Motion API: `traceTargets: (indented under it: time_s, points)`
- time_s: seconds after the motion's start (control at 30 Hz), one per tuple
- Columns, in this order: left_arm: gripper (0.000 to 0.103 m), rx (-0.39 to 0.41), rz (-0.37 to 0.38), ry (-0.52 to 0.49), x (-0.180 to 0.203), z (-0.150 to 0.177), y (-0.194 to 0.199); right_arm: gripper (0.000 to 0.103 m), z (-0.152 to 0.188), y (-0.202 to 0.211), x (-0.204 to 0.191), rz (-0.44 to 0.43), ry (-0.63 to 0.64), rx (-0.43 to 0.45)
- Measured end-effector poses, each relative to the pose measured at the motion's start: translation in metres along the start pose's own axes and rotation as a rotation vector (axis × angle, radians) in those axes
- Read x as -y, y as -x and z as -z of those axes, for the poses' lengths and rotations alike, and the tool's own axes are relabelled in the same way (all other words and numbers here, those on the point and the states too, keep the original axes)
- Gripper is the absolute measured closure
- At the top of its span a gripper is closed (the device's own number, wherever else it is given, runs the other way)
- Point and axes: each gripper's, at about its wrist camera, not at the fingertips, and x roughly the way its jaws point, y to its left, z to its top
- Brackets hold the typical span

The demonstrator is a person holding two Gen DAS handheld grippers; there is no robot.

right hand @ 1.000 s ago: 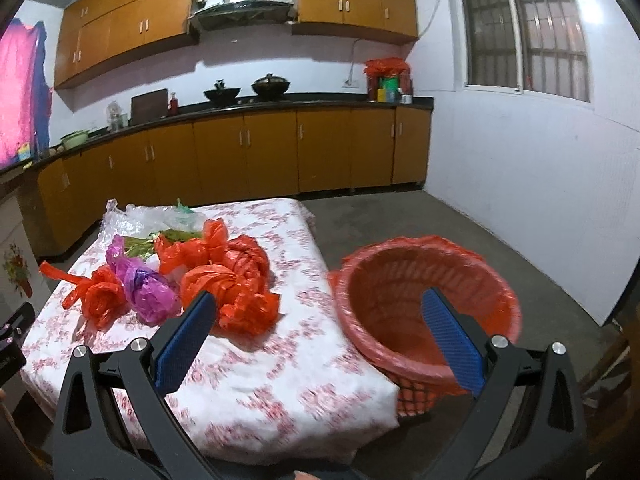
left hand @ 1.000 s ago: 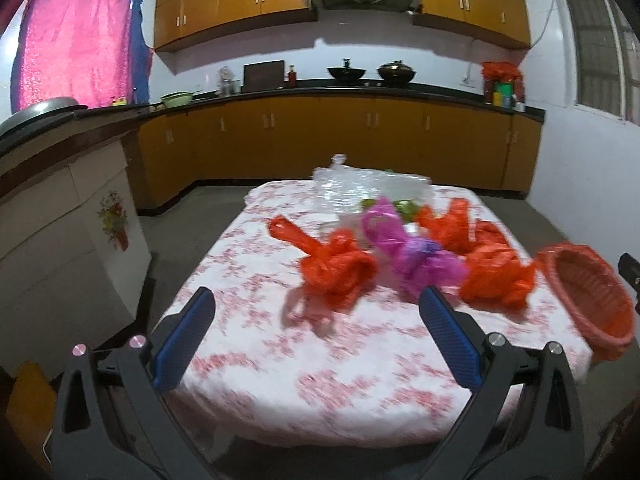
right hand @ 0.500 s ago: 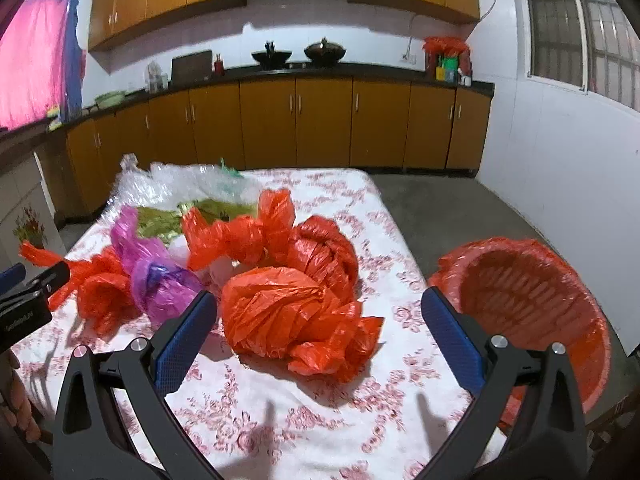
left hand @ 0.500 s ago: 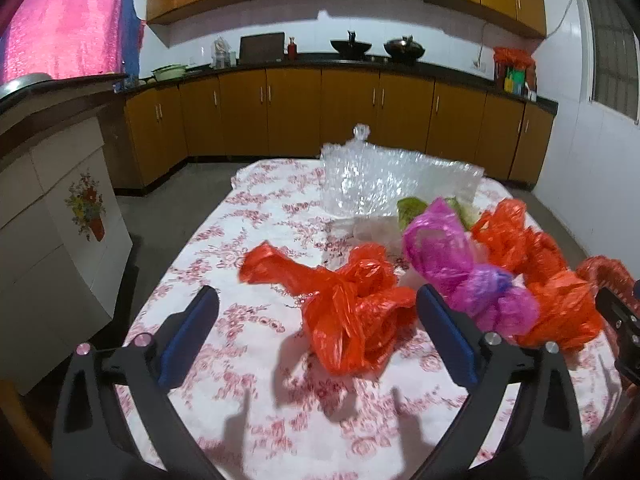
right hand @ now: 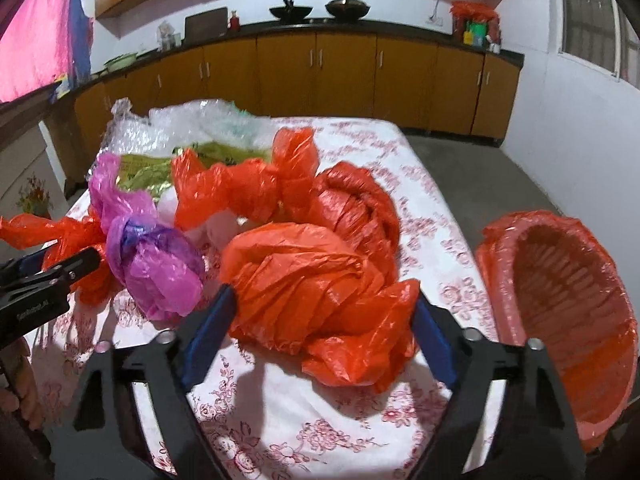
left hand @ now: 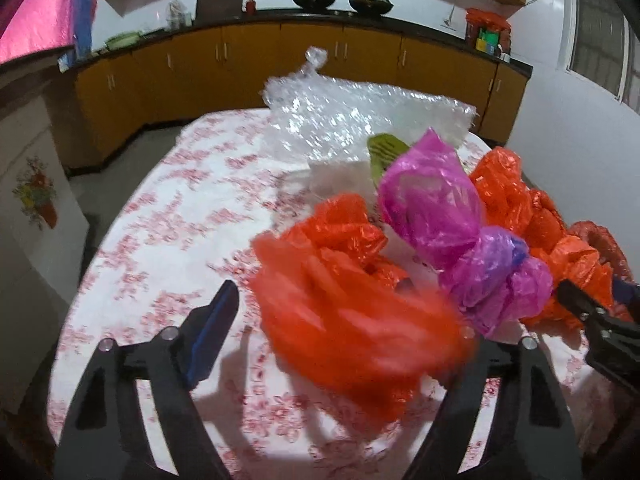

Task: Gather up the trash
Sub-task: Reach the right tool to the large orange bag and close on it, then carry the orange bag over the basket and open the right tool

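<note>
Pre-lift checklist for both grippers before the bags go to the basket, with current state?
1. Right gripper straddles near orange bag, jaws closing: ok.
2. Right pads pressing that bag: cannot tell.
3. Left gripper around its own orange bag, jaws closing: ok, though blurred.
4. Purple bag outside both jaws: ok.
5. Orange basket mouth open, bare inside: ok.
6. Left bag clear of the tablecloth: cannot tell.

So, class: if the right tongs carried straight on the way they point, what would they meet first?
The crumpled orange bag, which already lies between the closing right tongs. The pads look to be touching its sides, though a firm grip is unclear. Beyond it lies the other orange bag.
</note>
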Motion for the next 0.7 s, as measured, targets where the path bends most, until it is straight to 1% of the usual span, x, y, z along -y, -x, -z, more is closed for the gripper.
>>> traceTargets:
  time_s: [0.03, 0.07, 0.13, 0.17, 0.23, 0.33, 0.43, 0.53, 0.7]
  points:
    - [0.034, -0.004, 0.009, 0.004, 0.0, 0.0, -0.001, 0.034, 0.001, -0.001, -0.001, -0.003, 0.003, -0.004]
    - [0.036, -0.006, 0.02, 0.006, 0.0, 0.0, -0.002, 0.036, 0.001, -0.002, -0.002, -0.005, 0.007, -0.007]
    - [0.045, -0.008, 0.032, 0.005, 0.001, -0.001, -0.003, 0.044, 0.001, -0.002, -0.003, -0.007, 0.014, -0.008]
    - [0.047, -0.004, 0.039, 0.001, 0.002, -0.002, -0.002, 0.045, 0.001, -0.002, -0.002, -0.011, 0.012, -0.007]
    - [0.056, 0.007, 0.038, -0.007, 0.002, -0.003, -0.001, 0.051, 0.002, -0.001, 0.0, -0.018, 0.006, -0.006]
    - [0.065, 0.014, 0.043, -0.001, -0.001, -0.005, 0.002, 0.057, 0.002, 0.002, 0.003, -0.03, -0.004, -0.005]
    - [0.073, 0.02, 0.039, 0.007, -0.005, -0.004, 0.006, 0.06, 0.002, 0.006, 0.004, -0.035, -0.01, 0.001]
    - [0.078, 0.035, 0.034, 0.017, -0.009, -0.002, 0.013, 0.061, 0.003, 0.012, 0.008, -0.041, -0.022, 0.011]
    - [0.08, 0.063, 0.029, 0.039, -0.018, 0.0, 0.03, 0.061, 0.005, 0.025, 0.016, -0.045, -0.043, 0.031]
